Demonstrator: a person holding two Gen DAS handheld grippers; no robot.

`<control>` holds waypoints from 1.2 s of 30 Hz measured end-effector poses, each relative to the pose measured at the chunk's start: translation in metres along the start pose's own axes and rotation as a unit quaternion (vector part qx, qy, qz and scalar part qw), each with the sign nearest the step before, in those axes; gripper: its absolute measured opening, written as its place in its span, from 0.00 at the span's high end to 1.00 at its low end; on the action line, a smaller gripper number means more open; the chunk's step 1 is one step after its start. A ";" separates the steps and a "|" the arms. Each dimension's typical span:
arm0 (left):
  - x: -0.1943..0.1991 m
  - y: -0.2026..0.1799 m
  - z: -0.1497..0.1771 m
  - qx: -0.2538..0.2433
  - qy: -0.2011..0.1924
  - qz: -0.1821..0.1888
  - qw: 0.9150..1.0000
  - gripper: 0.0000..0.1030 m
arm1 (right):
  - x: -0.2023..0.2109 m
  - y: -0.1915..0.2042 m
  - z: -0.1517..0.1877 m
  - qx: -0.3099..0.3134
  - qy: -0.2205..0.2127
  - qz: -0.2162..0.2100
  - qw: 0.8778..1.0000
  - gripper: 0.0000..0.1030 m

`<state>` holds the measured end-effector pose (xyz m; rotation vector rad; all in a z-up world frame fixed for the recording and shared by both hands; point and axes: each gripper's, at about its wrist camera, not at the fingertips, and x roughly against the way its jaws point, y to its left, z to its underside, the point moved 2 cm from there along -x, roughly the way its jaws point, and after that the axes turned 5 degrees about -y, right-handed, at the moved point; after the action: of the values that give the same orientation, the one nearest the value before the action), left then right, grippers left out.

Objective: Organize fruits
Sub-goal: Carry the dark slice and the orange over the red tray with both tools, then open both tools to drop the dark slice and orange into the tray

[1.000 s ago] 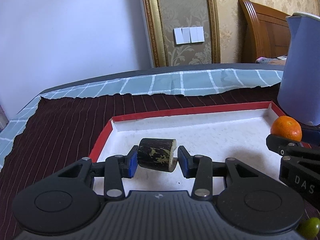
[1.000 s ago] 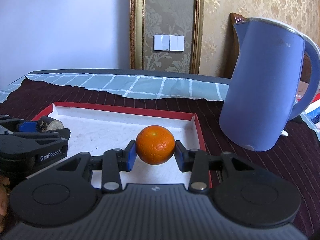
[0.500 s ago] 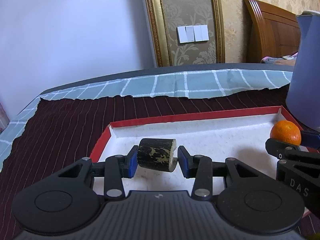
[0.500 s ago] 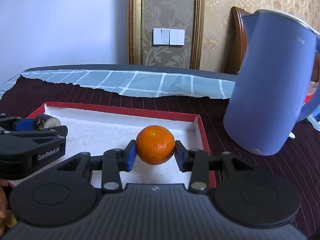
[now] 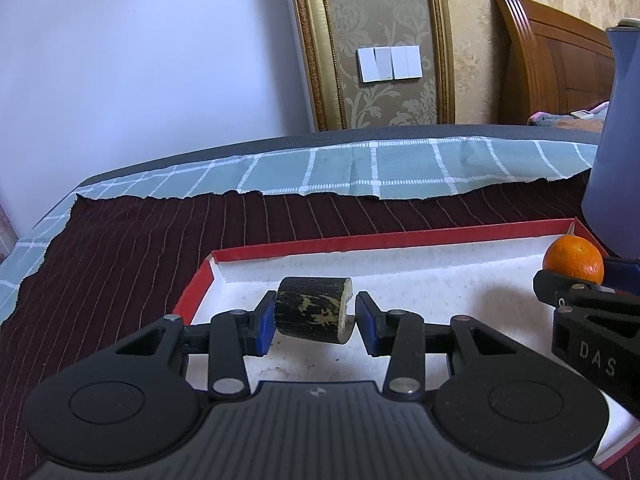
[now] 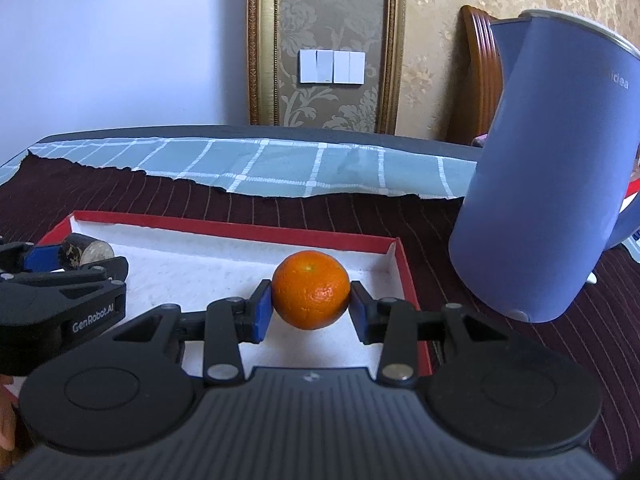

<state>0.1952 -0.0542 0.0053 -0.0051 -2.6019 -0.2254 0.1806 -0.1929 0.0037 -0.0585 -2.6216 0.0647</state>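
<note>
Both my grippers have drifted further over the red-rimmed white tray [image 5: 280,254]. My right gripper [image 6: 311,312] pinches the round orange [image 6: 311,295] far right; my left gripper [image 5: 315,317] pinches the dark sugarcane stub [image 5: 310,311], its long axis running left-right, near left.

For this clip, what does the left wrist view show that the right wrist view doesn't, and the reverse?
Only the left wrist view shows the dark cut sugarcane piece up close between the left gripper pads, and the tray's left front corner. Only the right wrist view shows the blue electric kettle nearly whole, standing beside the tray, and the round orange tangerine clamped in the right gripper. Both share the red-rimmed white tray, both fruits, the striped maroon cloth and the white wall switches.
</note>
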 end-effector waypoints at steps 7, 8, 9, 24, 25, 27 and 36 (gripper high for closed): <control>-0.005 -0.003 -0.003 -0.004 0.004 -0.001 1.000 0.60 | -0.011 -0.002 -0.002 0.002 0.015 0.009 1.000 0.62; -0.006 -0.004 -0.004 -0.004 0.005 0.001 1.000 0.60 | -0.013 -0.002 -0.003 0.002 0.015 0.011 1.000 0.62; -0.007 -0.004 -0.004 -0.004 0.006 0.002 1.000 0.60 | -0.014 -0.002 -0.002 0.003 0.016 0.014 1.000 0.62; 0.008 -0.010 -0.010 -0.022 -0.014 -0.012 1.000 0.40 | 0.004 -0.004 -0.004 0.006 -0.011 0.023 1.000 0.33; 0.009 -0.009 -0.009 -0.021 -0.013 -0.011 1.000 0.40 | 0.007 -0.005 -0.004 0.005 -0.013 0.023 1.000 0.32; 0.013 -0.009 -0.009 -0.018 -0.015 -0.010 1.000 0.40 | 0.012 -0.006 -0.003 0.002 -0.018 0.022 1.000 0.32; 0.036 -0.007 -0.004 -0.013 -0.024 -0.003 1.000 0.40 | 0.044 -0.009 0.001 -0.003 -0.044 0.020 0.999 0.19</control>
<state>0.1659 -0.0628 0.0253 -0.0121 -2.6468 -0.2646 0.1415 -0.1996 0.0252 -0.1136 -2.7081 0.0750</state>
